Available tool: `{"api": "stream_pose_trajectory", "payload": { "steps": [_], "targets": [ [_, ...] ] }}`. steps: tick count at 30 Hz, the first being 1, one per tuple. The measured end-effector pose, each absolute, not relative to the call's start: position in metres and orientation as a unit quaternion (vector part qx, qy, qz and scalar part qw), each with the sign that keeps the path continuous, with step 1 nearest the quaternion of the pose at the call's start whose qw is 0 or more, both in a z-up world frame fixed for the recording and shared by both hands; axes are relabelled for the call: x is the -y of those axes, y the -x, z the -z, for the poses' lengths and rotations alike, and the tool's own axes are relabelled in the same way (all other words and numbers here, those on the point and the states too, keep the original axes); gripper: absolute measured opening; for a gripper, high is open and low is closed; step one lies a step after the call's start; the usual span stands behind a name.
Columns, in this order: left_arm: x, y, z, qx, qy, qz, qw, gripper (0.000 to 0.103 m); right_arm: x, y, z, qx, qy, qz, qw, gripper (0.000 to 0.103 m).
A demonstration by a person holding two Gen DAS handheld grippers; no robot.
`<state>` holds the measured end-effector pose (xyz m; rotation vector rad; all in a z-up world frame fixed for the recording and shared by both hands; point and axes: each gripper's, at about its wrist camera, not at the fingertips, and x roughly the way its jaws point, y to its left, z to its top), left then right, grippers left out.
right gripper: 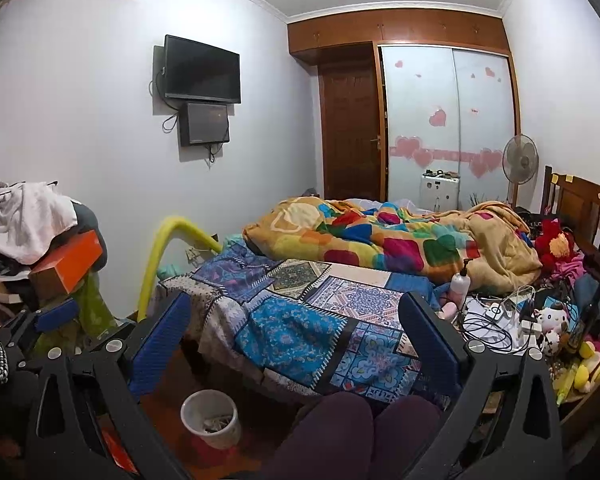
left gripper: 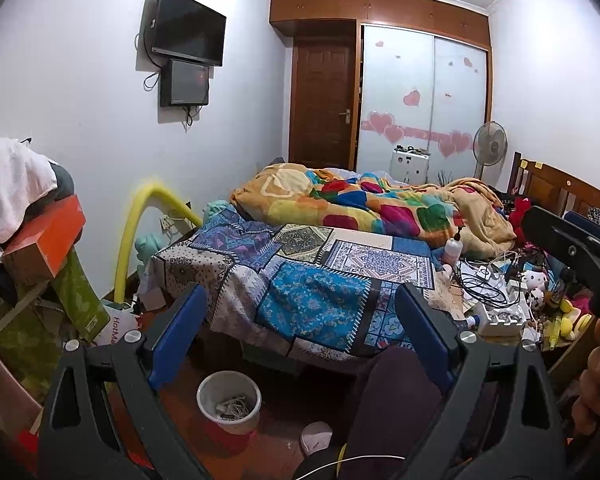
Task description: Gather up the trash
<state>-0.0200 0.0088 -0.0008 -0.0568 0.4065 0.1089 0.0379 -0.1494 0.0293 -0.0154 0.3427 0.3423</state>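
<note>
My target, the white bin (left gripper: 229, 402), stands on the floor just off the bed's near corner, with scraps of paper lying inside it. I see it low between my left gripper (left gripper: 300, 320) fingers, whose jaws stand wide and hold nothing. My right gripper (right gripper: 296, 328) is likewise spread wide and empty, above the bed's patchwork cover (right gripper: 300, 332). A tangle of cables (right gripper: 496, 320) and soft toys (right gripper: 552, 320) clutters the bed's right side.
</note>
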Motion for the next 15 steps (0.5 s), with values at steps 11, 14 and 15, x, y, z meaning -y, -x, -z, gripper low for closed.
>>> {"api": "stream_pose_trajectory", "payload": {
  "steps": [11,14,15],
  "targets": [
    [-0.0057,0.0216,-0.0017,-0.198,0.026,-0.052,0.978,0.097,0.1496,-0.0388,-0.0311,-0.169,0.008,-0.171,0.971,0.103],
    [-0.0047,0.0219,-0.0024,-0.198,0.027,-0.051,0.978,0.097,0.1501,-0.0389,-0.0305,-0.169,0.008,-0.170,0.971,0.103],
    [-0.0048,0.0218,-0.0027,-0.198,0.028,-0.051,0.979,0.097,0.1499,-0.0388,-0.0311,-0.168,0.007,-0.170,0.971,0.103]
  ]
}}
